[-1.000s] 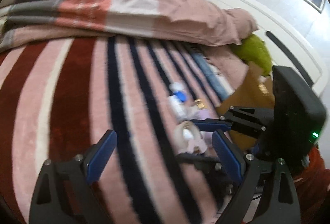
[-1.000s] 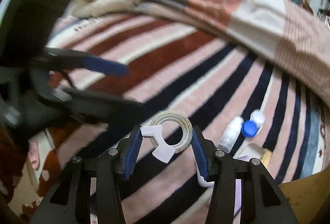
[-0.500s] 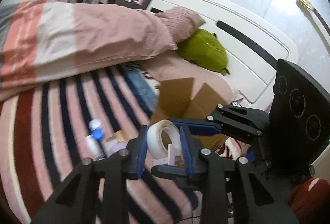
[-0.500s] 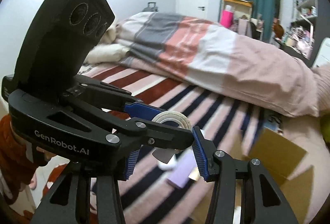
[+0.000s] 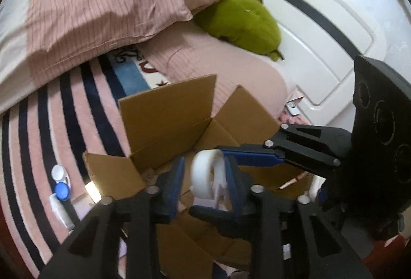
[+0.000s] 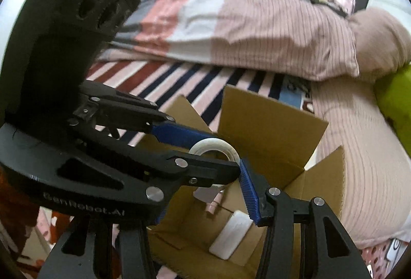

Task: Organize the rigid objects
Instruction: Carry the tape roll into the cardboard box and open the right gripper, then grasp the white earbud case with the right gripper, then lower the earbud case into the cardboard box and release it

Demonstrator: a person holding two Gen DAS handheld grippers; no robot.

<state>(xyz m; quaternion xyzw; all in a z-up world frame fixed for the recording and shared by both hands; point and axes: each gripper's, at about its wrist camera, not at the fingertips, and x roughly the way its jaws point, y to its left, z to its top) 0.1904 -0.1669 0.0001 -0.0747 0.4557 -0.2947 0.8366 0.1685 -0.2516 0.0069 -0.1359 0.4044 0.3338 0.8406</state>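
Note:
A white tape roll in its dispenser [image 5: 209, 177] hangs over the open cardboard box [image 5: 167, 114]. Both grippers close around it, crossing each other. My left gripper [image 5: 205, 182] has a blue pad on each side of the roll. My right gripper [image 6: 203, 189] comes in from the right in the left wrist view and holds the same roll [image 6: 214, 147]; its left pad is hidden behind the left gripper's body. The box [image 6: 269, 122] holds a white bar [image 6: 231, 234] and a small pink item [image 6: 214, 203].
A small bottle [image 5: 60, 210], a blue cap [image 5: 61, 190] and a white cap [image 5: 57, 172] lie on the striped blanket [image 5: 38, 140] left of the box. A pink duvet [image 5: 84, 11], a green plush [image 5: 241, 21] and the white headboard [image 5: 321, 29] lie beyond.
The tape roll was lifted off the blanket by the right gripper, the left gripper closed on it too, and both carried it right until it hangs over the open box.

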